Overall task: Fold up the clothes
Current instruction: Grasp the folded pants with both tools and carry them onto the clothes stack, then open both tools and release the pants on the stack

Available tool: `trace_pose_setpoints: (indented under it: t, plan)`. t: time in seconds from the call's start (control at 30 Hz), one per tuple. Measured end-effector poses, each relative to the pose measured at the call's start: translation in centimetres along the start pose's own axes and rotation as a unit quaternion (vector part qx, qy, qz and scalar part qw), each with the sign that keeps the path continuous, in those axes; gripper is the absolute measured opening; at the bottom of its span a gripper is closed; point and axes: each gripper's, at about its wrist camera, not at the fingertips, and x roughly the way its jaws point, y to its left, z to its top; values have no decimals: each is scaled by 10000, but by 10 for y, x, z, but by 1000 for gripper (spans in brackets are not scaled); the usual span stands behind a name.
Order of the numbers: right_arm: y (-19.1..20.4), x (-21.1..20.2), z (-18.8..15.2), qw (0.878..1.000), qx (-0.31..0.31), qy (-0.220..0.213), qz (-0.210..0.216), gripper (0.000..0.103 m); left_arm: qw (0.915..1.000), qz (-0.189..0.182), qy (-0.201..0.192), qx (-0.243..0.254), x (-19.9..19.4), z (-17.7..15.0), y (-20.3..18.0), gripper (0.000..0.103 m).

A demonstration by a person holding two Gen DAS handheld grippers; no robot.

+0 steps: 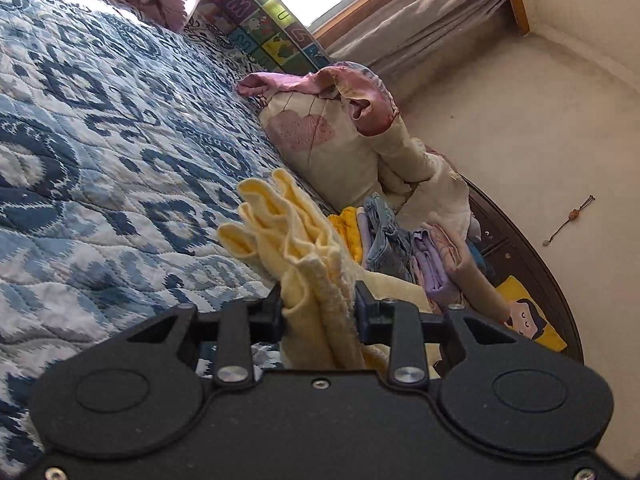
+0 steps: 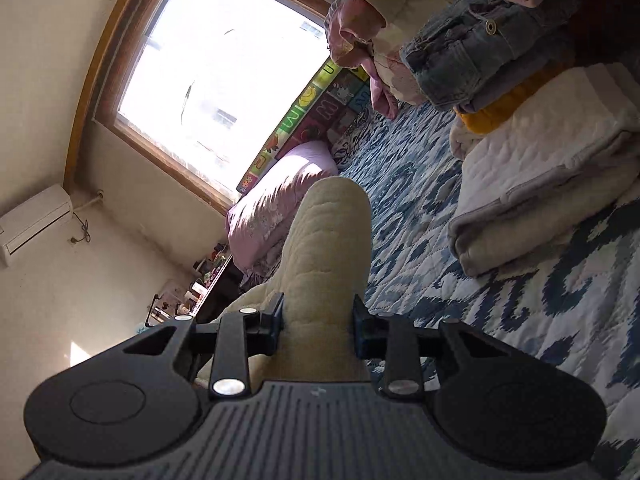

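My left gripper point(image 1: 319, 304) is shut on a bunched pale yellow garment point(image 1: 296, 236), whose folded layers stick up between the fingers above the blue-and-white quilt point(image 1: 100, 140). My right gripper point(image 2: 318, 320) is shut on a thick rounded fold of the same kind of cream-yellow fleecy cloth point(image 2: 332, 248), held above the quilt point(image 2: 540, 312). Both grippers are tilted and lifted off the bed.
A stack of folded clothes point(image 1: 404, 248) with denim point(image 2: 472, 52), mustard and lilac pieces lies by a floral pillow point(image 1: 332, 140). A folded white quilted blanket point(image 2: 552, 184) lies to the right. A pink duvet point(image 2: 276, 208), alphabet mat, window and dark headboard point(image 1: 532, 264) border the bed.
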Motion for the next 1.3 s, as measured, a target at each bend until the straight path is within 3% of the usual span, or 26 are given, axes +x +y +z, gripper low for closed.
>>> trace_pose_setpoints:
  t: [0.23, 0.57, 0.6, 0.67, 0.73, 0.77, 0.83, 0.97, 1.03, 1.13, 1.2, 1.3]
  plan:
    - [-56, -57, 43, 9982, 176, -463, -324, 34, 9980, -272, 540, 194, 68, -25, -39, 31]
    - [-119, -96, 98, 9884, 514, -1318, -547, 34, 9926, -884, 709, 431, 179, -23, -79, 31]
    - [-127, -94, 103, 9864, 625, -1400, -597, 34, 9931, -811, 746, 409, 195, -24, -76, 31]
    - [-156, -80, 114, 9799, 1031, -1509, -803, 34, 9944, -185, 1030, 152, 237, -30, -56, 31]
    - [-186, -56, 122, 9730, 1379, -1346, -1269, 34, 9885, 400, 1444, -198, 268, -39, -32, 33]
    - [-199, -44, 125, 9679, 1548, -1245, -1540, 34, 9893, 351, 1398, -213, 269, -42, -26, 36]
    - [-213, -34, 126, 9638, 1742, -1197, -1624, 35, 9909, 237, 1307, -207, 263, -43, -22, 37]
    - [-208, -32, 128, 9700, 1363, -1150, -1650, 40, 9924, 133, 1203, -207, 249, -42, -23, 48]
    - [-204, -35, 129, 9715, 1194, -1119, -1717, 48, 9931, 195, 1159, -32, 234, -44, -32, 57]
    - [-183, -51, 124, 9714, 900, -1143, -1875, 50, 9918, 371, 1180, 312, 211, -48, -46, 65]
    - [-172, -62, 121, 9716, 736, -1127, -1948, 58, 9893, 571, 1214, 569, 191, -53, -53, 71]
    - [-152, -71, 110, 9761, 586, -668, -1982, 73, 9834, 821, 1279, 989, 154, -65, -62, 79]
